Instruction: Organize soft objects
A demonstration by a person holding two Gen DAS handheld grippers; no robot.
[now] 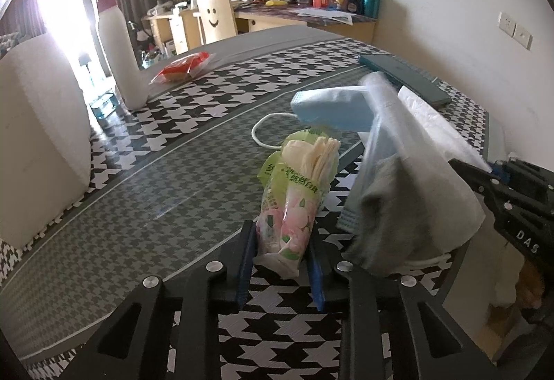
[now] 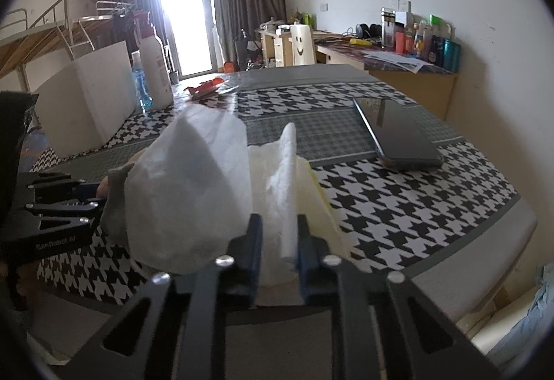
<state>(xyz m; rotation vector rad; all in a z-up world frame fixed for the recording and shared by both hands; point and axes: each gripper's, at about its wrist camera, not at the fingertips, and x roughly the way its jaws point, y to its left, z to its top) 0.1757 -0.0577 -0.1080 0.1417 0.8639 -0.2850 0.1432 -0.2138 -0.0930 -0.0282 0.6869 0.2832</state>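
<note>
Desk (image 1: 145, 151) with a houndstooth cover fills both views. Far left on it: a white foam block (image 1: 38, 137), then a tall white pump bottle (image 1: 116, 44); a red snack packet (image 1: 183, 66) lies beyond, and a dark phone (image 2: 398, 130) lies far right. Soft items cluster at the near edge. Left gripper (image 1: 282, 265): jaws narrow, closed on the lower end of a tissue pack (image 1: 297, 186), a thin floral plastic wrapper with cream tissues showing at its open top; the pack stands tilted, leaning away from the camera. Right gripper (image 2: 278, 262): jaws narrow, pinching a fold of white paper towel (image 2: 285, 186) that rises upright between the pads. Beside it, to the left in the right wrist view, a loose white tissue sheet (image 2: 194, 186) is draped over a grey cloth (image 1: 384, 203); what supports that heap is hidden, possibly part of the same bundle. A blue face mask (image 1: 332, 111) with a white ear loop lies just behind the pack. Handling judgement: all items very light, limp, compressible; the pack's film is slick and may slide, so grip mid-body across the tissue stack, not the empty wrapper end. Paper towel tears easily; take it at a folded edge, several layers thick.
</note>
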